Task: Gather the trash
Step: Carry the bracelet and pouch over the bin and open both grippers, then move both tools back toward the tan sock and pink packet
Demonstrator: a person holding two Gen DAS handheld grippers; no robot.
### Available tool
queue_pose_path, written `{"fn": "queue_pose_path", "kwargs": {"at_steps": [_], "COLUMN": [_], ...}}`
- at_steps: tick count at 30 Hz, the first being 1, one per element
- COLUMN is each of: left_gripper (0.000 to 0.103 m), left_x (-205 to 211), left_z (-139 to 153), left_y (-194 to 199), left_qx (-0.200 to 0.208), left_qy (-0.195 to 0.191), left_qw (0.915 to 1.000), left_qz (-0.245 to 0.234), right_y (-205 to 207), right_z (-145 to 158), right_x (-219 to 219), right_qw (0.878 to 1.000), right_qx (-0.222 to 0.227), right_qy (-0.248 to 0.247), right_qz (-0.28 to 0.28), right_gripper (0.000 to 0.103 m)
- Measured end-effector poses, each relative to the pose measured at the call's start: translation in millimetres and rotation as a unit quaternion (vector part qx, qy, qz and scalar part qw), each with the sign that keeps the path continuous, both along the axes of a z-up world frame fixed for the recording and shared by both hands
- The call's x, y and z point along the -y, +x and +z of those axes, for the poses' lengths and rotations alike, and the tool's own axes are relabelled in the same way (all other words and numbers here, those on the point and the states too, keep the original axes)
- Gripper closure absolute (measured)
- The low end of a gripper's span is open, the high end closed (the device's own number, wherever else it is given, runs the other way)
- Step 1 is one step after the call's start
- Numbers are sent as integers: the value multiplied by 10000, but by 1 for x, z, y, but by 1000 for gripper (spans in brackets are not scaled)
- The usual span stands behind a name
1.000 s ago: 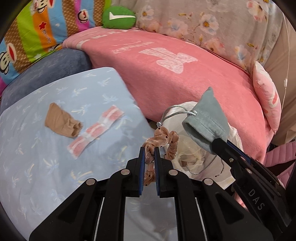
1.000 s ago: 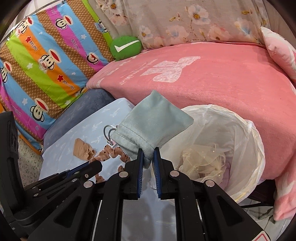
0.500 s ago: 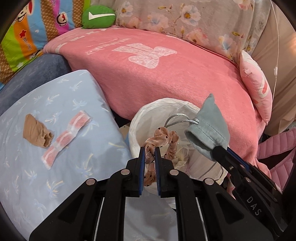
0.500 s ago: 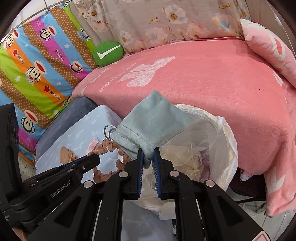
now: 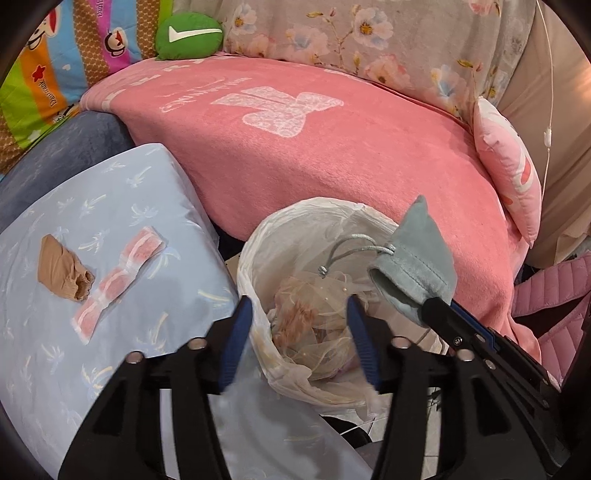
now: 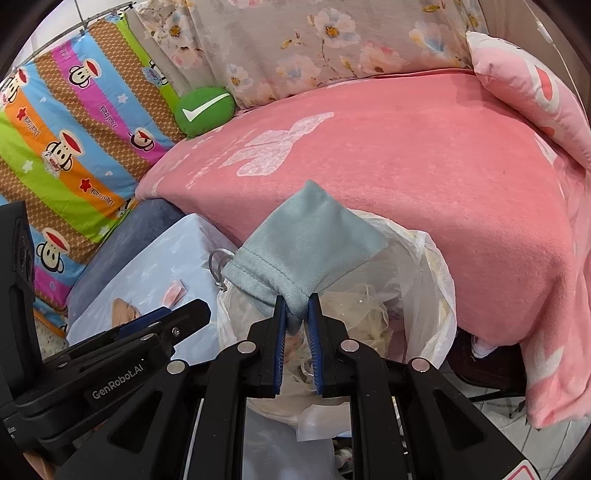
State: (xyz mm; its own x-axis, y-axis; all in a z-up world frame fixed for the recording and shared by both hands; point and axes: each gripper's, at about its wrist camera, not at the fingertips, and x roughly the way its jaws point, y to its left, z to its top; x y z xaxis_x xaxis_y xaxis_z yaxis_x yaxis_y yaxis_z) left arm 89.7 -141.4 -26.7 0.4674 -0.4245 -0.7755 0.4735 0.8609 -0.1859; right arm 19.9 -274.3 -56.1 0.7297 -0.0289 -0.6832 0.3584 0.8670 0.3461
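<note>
The left gripper [image 5: 300,334] was spread wide above the near rim of the trash bin [image 5: 255,254], its blue-padded fingers [image 5: 236,332] holding nothing. Below them, inside the bin's crinkled white plastic liner, lay a pinkish-brown scrunchie [image 5: 295,321] on a heap of gauzy cream netting; blur made its outline uncertain. The right gripper [image 6: 297,325] had its fingers [image 6: 279,339] pinched on the lower edge of a soft, velvety grey-blue drawstring pouch [image 6: 306,243], which hung over the bin's opening with its silver cord [image 5: 347,247] looping toward the left. The bin stood between a pale blue patterned cushion [image 5: 74,369] and a bed. Near the cushion's left edge lay a crumpled tan stocking [image 5: 62,267], and just beside it a flat strip of pink-and-white wrapper [image 5: 118,280]. Beyond the bin, a fuzzy pink blanket [image 5: 332,155] covered the bed. A round green plush [image 5: 188,36] sat at the blanket's far left corner.
</note>
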Motion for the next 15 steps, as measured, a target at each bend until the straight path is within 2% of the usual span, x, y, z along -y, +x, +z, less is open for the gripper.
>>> {"fn": "queue_pose_path", "kwargs": {"at_steps": [7,15], "left_gripper": [47,47], "left_x": [-10,-27], "left_z": [-1,-5], "left_y": [4,8], "left_qx": [-39,-105], "left_qy": [-8,-14], "left_qw": [9998,9991], "left_qz": [169,400], "right_y": [2,7], "right_z": [-1,1], "right_x": [-7,-18], "right_qw": [10000,9998], "right_qx": [10,-33], "right_qy": [-11,-52], "right_qz": [32,210], "right_gripper": [80,75]}}
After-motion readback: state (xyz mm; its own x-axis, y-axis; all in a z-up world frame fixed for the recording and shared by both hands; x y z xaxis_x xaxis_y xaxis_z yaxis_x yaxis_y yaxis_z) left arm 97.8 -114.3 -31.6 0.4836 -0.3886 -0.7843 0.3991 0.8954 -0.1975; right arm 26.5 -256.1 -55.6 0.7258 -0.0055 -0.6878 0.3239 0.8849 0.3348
